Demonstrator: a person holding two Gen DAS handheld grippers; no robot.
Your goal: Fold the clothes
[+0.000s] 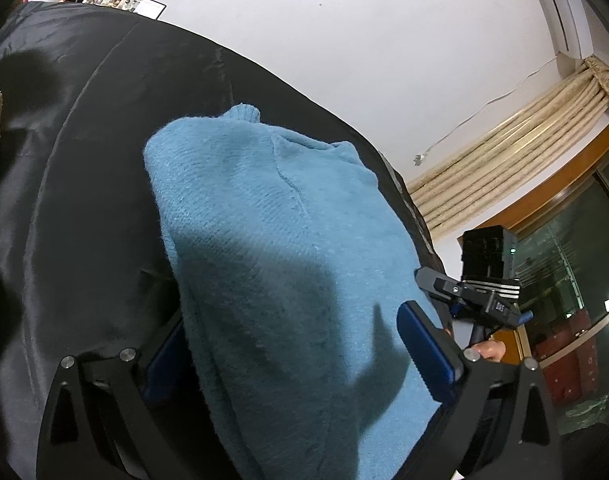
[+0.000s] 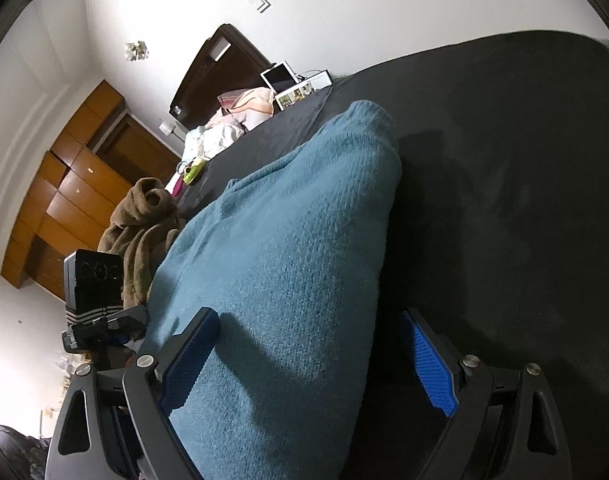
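Note:
A blue knitted sweater (image 1: 264, 240) lies folded into a long bundle on the black bed cover (image 1: 84, 168). My left gripper (image 1: 292, 320) stands open astride its near end: the right pad (image 1: 424, 352) rests beside the knit, and the left pad (image 1: 164, 368) is half hidden behind the sweater's edge. In the right wrist view the sweater (image 2: 288, 248) runs away from me over the black cover (image 2: 504, 168). My right gripper (image 2: 308, 316) is open, with its left pad (image 2: 188, 360) over the knit and its right pad (image 2: 428, 368) above bare cover. Each gripper shows in the other's view, right gripper (image 1: 484, 300) and left gripper (image 2: 100, 312).
A brown fleece garment (image 2: 144, 220) lies crumpled on the bed past the left gripper. Pink and white bedding (image 2: 240, 112), a tablet (image 2: 280, 74) and a dark headboard (image 2: 216, 68) sit at the far end. Wooden wardrobes (image 2: 64, 200) and a curtain (image 1: 504, 160) line the walls.

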